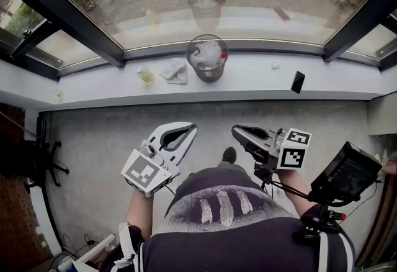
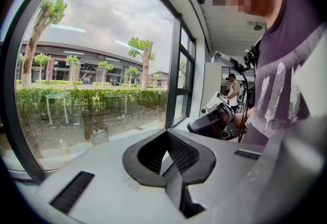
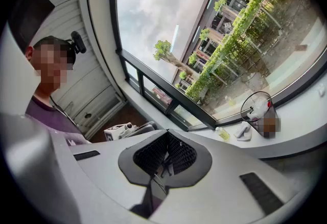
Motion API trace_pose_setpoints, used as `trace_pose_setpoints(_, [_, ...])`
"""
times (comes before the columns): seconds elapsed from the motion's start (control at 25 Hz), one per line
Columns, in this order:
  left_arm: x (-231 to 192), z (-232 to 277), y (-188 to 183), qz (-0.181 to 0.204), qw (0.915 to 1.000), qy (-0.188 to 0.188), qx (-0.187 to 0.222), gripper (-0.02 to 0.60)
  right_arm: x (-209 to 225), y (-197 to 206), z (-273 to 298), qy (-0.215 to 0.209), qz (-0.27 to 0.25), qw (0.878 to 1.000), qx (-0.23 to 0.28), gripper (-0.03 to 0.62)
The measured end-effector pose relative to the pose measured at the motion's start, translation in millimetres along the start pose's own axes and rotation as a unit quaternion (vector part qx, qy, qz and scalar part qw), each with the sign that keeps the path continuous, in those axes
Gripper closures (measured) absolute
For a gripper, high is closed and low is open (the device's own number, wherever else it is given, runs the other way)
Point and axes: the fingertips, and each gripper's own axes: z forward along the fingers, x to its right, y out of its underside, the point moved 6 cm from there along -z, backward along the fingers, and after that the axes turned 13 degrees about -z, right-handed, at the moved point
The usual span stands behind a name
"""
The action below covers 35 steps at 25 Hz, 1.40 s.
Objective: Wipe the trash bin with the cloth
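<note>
At the far left of the head view, a black chair base (image 1: 48,162) stands on the grey floor (image 1: 111,134). Above it, a white window sill (image 1: 93,89) runs across the upper part of the frame below the glass. On the sill, left of centre, sits a small yellowish bottle (image 1: 146,76). Just to its right lies the crumpled white cloth (image 1: 175,70). The trash bin (image 1: 207,58) stands upright just beside the cloth, near the top centre against the window frame, with white rubbish and a red bit inside. Further right on the sill are a small white scrap (image 1: 275,65) and then a dark phone (image 1: 298,81).

In the lower half, the left tongs (image 1: 190,130) are held left of centre over the floor, well apart from the sill. Their pads are pressed together with nothing between them. The right tongs (image 1: 238,133) are held right of centre, also pressed together and pinching nothing. Their marker cube (image 1: 293,149) faces up. At the lower right, a black device (image 1: 346,171) sits on a stalk by the person's side.
</note>
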Motion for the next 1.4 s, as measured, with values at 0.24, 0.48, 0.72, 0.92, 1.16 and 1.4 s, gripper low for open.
trace_pose_setpoints(0.24, [-6,31,-11,0.013,0.9997,-0.017,-0.011,0.584,32,-24,-5,0.009,-0.046,0.999,-0.016,0.594])
trace_pose_setpoints(0.48, [-32,57,-19,0.031,0.9991,-0.024,-0.015,0.584,66,-44,4,0.038,-0.133,0.989,-0.046,0.594])
trace_pose_setpoints(0.72, [-78,76,-27,0.038,0.9988,0.03,0.008,0.584,79,-57,30,0.092,-0.152,0.983,-0.046,0.594])
trace_pose_setpoints(0.92, [-134,91,-47,0.038,0.9959,0.079,0.022,0.584,99,-73,66,0.137,-0.147,0.978,-0.062,0.595])
trace_pose_setpoints(1.16, [-212,97,-67,0.052,0.9922,0.11,0.026,0.584,130,-93,119,0.184,-0.135,0.972,-0.061,0.594])
trace_pose_setpoints(1.4, [-288,109,-66,0.092,0.993,0.072,-0.017,0.584,170,-104,152,0.228,-0.179,0.949,-0.122,0.594])
